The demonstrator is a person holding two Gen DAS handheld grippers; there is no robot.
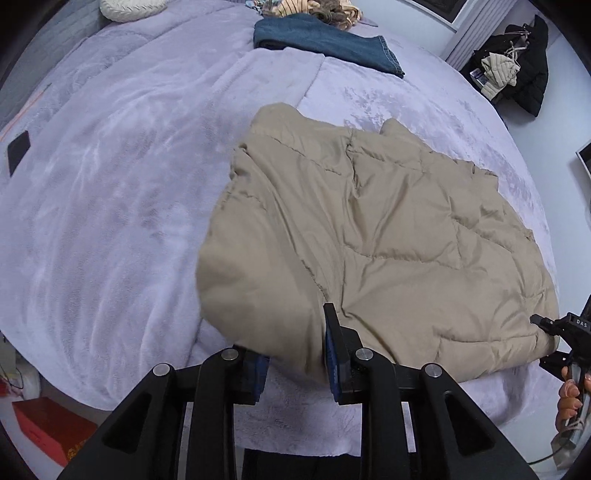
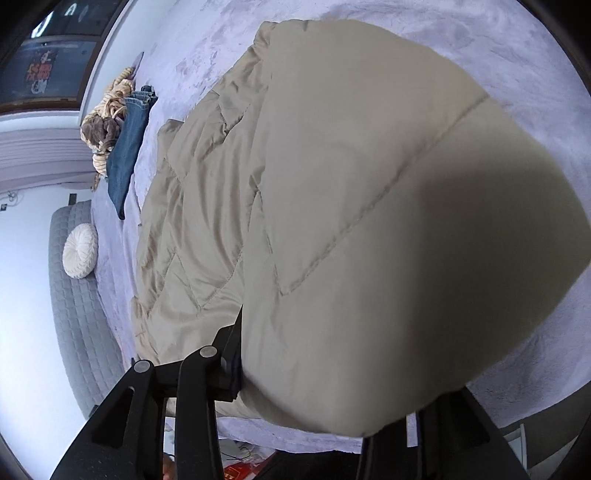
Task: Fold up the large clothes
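A beige quilted puffer jacket (image 1: 388, 236) lies on the lavender bed cover (image 1: 110, 192). My left gripper (image 1: 295, 354) is shut on the jacket's near left corner, the fabric bunched between its blue-padded fingers (image 1: 332, 354). In the left wrist view my right gripper (image 1: 546, 339) holds the jacket's near right edge. In the right wrist view the jacket (image 2: 332, 206) fills most of the frame and drapes over my right gripper (image 2: 314, 387), hiding its right finger; the left finger (image 2: 231, 354) presses against the fabric.
Folded blue jeans (image 1: 325, 44) and a striped garment pile (image 1: 317, 9) lie at the bed's far side. A cream round cushion (image 1: 129, 9) is at the head. A black phone (image 1: 18, 151) lies at left. Dark clothes (image 1: 517, 74) hang at right. A red box (image 1: 51, 432) sits on the floor.
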